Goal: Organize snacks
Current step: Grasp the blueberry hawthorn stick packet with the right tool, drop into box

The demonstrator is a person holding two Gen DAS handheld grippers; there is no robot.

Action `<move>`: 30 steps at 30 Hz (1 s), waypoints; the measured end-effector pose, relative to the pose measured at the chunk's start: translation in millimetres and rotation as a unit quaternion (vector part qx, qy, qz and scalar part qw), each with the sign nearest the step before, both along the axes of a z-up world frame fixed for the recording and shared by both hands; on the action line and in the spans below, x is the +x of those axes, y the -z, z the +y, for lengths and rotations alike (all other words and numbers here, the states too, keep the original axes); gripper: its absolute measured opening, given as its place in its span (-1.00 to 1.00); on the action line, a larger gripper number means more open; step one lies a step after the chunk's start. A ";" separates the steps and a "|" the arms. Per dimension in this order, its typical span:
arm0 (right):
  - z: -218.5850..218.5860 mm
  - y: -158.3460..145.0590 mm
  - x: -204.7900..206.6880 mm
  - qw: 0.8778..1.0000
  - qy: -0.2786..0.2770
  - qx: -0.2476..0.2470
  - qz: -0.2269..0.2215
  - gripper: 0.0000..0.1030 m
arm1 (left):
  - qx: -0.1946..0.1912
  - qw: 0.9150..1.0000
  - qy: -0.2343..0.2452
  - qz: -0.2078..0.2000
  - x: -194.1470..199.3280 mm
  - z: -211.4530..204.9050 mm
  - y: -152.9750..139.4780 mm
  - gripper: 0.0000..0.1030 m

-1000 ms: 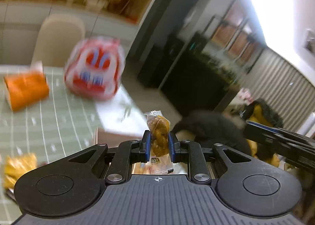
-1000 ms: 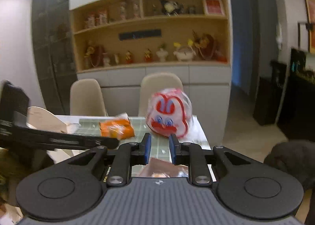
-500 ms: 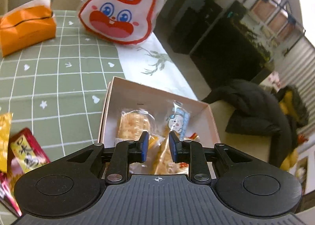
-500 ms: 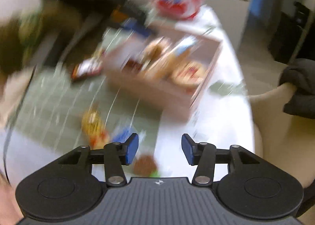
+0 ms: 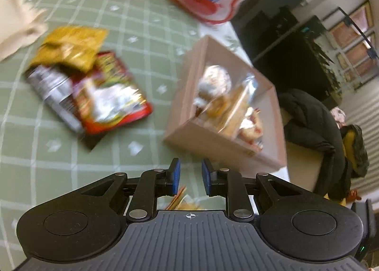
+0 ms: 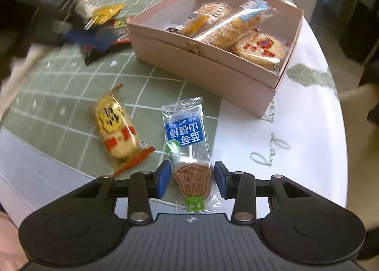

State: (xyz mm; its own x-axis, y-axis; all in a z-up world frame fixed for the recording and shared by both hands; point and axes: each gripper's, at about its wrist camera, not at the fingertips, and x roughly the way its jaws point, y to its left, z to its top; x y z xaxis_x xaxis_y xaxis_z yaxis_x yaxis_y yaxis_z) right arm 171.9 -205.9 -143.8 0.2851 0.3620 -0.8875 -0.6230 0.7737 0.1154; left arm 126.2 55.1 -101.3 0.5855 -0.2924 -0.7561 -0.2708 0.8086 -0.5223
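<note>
Both grippers had dropped toward the table since the earlier frames. Leftmost, the left gripper, which had carried a wrapped snack a second before, hung empty with a narrow gap above the green grid cloth. Right of it, the pink box held several wrapped snacks. The right gripper had just been closing, straddling the lollipop packet without pinching it.
</note>
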 end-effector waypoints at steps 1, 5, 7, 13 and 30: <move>-1.3 -3.2 -1.8 1.000 0.011 0.005 0.004 -0.25 | -0.001 1.000 -0.003 0.003 -7.5 2.2 1.2 -0.55; -9.9 -29.1 -13.6 0.998 0.040 0.046 0.003 -0.26 | -0.004 1.000 -0.007 0.012 -28.3 10.6 2.9 -0.55; -12.2 -51.5 -17.1 0.996 0.048 0.068 -0.012 -0.26 | -0.008 1.000 -0.004 0.011 -31.7 11.2 0.1 -0.55; -15.4 -138.9 4.8 0.984 0.078 0.122 -0.106 -0.26 | -0.023 1.000 -0.011 -0.011 -48.4 15.6 -9.8 -0.55; 48.4 -104.3 48.1 0.994 0.028 0.065 -0.079 0.03 | 0.013 0.995 -0.092 0.026 -63.6 64.8 8.7 -0.55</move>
